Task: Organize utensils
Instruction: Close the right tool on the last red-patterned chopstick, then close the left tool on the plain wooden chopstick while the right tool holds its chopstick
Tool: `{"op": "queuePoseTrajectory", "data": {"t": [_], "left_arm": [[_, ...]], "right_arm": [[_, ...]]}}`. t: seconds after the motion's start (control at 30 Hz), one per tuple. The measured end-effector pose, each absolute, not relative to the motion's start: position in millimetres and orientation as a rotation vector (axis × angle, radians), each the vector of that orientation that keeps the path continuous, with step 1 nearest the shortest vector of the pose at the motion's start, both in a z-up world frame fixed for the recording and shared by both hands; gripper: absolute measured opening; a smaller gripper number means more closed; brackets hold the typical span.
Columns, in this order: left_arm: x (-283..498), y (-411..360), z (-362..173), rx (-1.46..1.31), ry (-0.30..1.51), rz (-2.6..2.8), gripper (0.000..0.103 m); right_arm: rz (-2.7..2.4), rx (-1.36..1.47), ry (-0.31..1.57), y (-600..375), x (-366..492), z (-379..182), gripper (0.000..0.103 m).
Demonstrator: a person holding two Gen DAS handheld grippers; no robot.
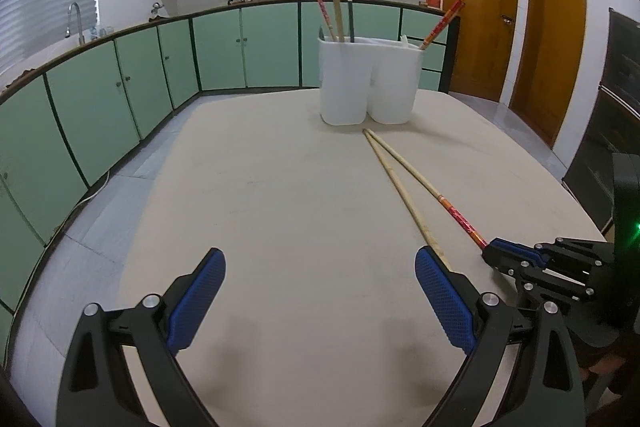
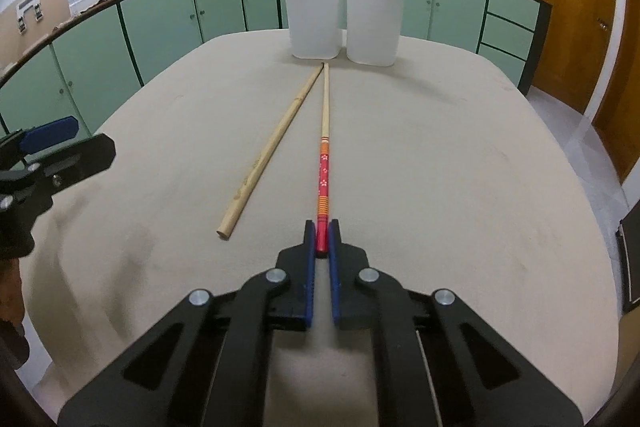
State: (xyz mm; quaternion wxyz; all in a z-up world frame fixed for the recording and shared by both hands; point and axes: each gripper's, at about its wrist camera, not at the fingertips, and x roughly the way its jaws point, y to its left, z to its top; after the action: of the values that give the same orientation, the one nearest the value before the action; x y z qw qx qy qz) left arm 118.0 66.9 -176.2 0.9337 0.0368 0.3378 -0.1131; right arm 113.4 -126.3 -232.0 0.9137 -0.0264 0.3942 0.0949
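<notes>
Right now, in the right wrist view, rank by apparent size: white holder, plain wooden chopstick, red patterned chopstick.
1. white holder, clearly largest.
2-3. plain wooden chopstick and red patterned chopstick: about alike, unranked; the right hand-held gripper hides the red one's end.

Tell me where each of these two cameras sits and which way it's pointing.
Left wrist: rides the left gripper, above the table, facing the white utensil holder; its own open fingers show, with the right gripper at right.
Right wrist: rides the right gripper, low, facing the same holder; its fingers are shut on the red chopstick.
Shared: holder, red chopstick, plain wooden chopstick, table.
</notes>
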Motion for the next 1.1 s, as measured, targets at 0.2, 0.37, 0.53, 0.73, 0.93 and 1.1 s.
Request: {"op": "queuePoseTrajectory", "data": {"t": [0.2, 0.37, 0.53, 0.73, 0.93, 1.1], "left_arm": [[116.7, 52.1, -177.8, 0.073, 0.706, -0.270, 0.094], [118.6, 31.3, -184.0, 0.052, 0.741, -0.302, 0.093], [122.4, 11.0, -193.6, 0.036, 0.788, -0.324, 0.088], [127.6, -9.6, -205.2, 0.050, 0.843, -0.331, 0.072], [130.5, -21.4, -211.2, 0.092, 0.852, -0.298, 0.061], [132.1, -20.5, -208.6, 0.087, 0.844, -0.285, 0.034]], "right_arm": [[0.176, -0.013, 0.790, -146.4, 108.3, -221.4, 0.005], [0.130, 0.001, 0.768, -170.0, 103.2, -212.5, 0.005], [0.103, 0.020, 0.774, -188.3, 96.5, -215.3, 0.005], [0.105, 0.042, 0.768, -198.5, 92.9, -215.8, 0.005], [0.109, 0.061, 0.762, -206.3, 91.1, -214.0, 0.005], [0.111, 0.059, 0.762, -207.0, 90.7, -214.2, 0.005]]}}
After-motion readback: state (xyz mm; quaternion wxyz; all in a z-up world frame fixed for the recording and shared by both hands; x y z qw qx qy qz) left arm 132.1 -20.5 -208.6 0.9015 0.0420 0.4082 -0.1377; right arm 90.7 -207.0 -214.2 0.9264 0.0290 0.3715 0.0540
